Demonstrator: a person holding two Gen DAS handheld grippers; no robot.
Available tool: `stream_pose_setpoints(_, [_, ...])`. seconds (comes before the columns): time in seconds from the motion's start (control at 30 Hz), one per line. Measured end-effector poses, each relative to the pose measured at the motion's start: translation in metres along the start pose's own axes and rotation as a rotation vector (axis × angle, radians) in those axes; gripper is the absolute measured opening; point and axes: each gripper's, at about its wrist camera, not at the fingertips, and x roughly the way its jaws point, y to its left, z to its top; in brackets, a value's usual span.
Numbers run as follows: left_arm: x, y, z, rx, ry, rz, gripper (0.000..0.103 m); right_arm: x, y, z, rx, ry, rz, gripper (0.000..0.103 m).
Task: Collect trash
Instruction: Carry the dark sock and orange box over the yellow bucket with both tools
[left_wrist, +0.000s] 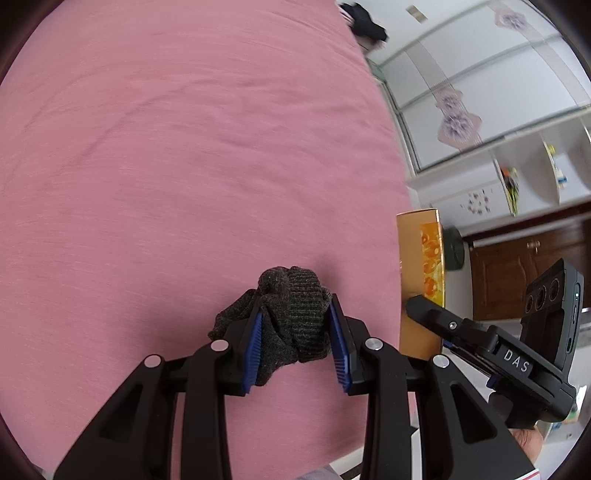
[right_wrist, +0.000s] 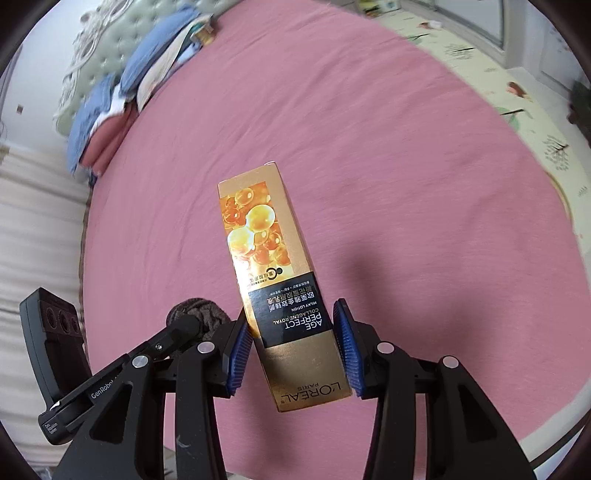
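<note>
Item: my left tongs (left_wrist: 295, 332) clamp a soft, light sock (left_wrist: 291, 314); right tongs (right_wrist: 291, 350) pinch a stiff, crushable box (right_wrist: 273, 266) near its base.

Gold carton (left_wrist: 419, 291): lower end hidden behind right gripper (left_wrist: 424, 314), at 3 o'clock. Dark knitted cloth (right_wrist: 207, 317): mostly covered by left gripper's finger, 9 o'clock. Shelf items (left_wrist: 511, 184): too small to identify. Pillows (right_wrist: 122, 85): motion-blurred, 11 o'clock.

Bed in pink sheet (right_wrist: 406, 166), pillows (right_wrist: 122, 85) (blue, pink) at headboard
</note>
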Motion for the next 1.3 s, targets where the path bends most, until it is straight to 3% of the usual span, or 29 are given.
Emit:
stream_pose_setpoints(0.37, [0.052,-0.131,-0.034,0.073,0.051,-0.018,0.033,-0.08,-0.11,0.016,0.068,-0.079,0.019,0.042])
stream_pose_setpoints(0.67, [0.107,-0.237,-0.045,0.166,0.105,-0.039,0.033,-0.145,-0.224,0.032,0.149,-0.136,0.0,0.042])
stream_pose_setpoints(0.97, [0.165,-0.334,-0.056,0.27,0.163,-0.051,0.033,-0.183,-0.319,0.032,0.26,-0.185,-0.021,0.042])
stream_pose_setpoints(1.3, [0.216,-0.407,-0.059,0.37,0.222,-0.047,0.033,-0.199,-0.384,0.046,0.343,-0.218,-0.026,0.042])
